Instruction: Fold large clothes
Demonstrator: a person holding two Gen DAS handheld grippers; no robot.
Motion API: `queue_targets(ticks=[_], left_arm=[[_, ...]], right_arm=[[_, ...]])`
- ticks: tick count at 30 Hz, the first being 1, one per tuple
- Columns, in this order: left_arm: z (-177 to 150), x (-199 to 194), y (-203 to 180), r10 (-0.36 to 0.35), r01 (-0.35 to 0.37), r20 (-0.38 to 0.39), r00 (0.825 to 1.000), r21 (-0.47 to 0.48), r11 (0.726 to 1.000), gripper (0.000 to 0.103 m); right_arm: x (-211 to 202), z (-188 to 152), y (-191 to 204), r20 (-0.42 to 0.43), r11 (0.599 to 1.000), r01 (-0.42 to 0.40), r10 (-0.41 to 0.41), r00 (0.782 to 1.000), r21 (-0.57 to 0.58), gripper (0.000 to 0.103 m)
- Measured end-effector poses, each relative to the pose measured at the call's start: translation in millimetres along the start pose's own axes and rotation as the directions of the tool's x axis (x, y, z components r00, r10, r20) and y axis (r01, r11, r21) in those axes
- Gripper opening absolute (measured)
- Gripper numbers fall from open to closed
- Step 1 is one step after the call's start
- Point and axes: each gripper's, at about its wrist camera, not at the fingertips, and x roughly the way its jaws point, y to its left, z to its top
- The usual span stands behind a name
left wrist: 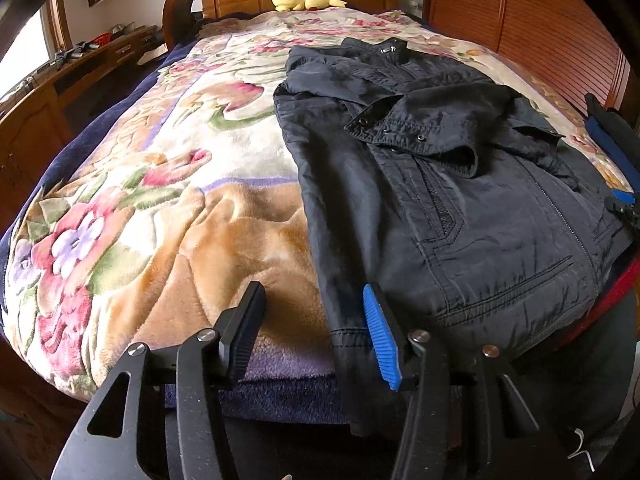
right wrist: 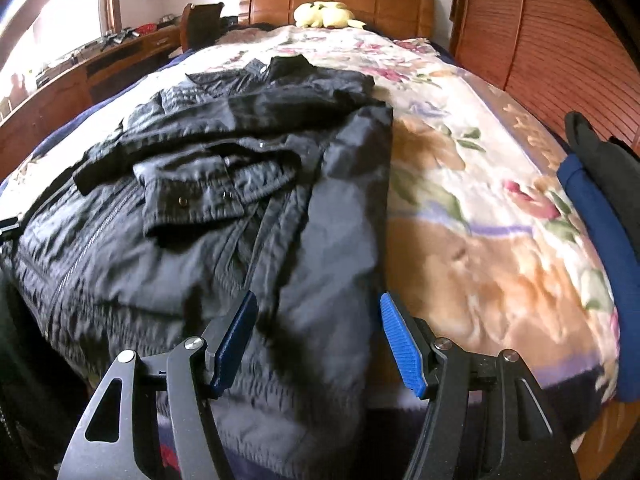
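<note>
Jacket (left wrist: 460, 208) sleeves folded in | on floral blanket (left wrist: 168, 184) | no readable writing

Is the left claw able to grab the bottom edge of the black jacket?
Probably yes. The left claw is open and sits right at the near hem of the black jacket, with one finger already over the cloth. Nothing lies between them on the flowered blanket.
</note>
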Motion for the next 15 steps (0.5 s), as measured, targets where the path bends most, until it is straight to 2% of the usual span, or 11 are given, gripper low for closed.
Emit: queue_targets(ticks=[15], left_arm=[[-10.6, -9.3, -1.2, -0.011, 0.011, 0.019, 1.000, -0.015, 1.000, 0.052]], right_arm=[[2.1, -16.6, -0.4, -0.029, 0.999, -0.033, 0.034, 0.999, 0.023, 0.066]])
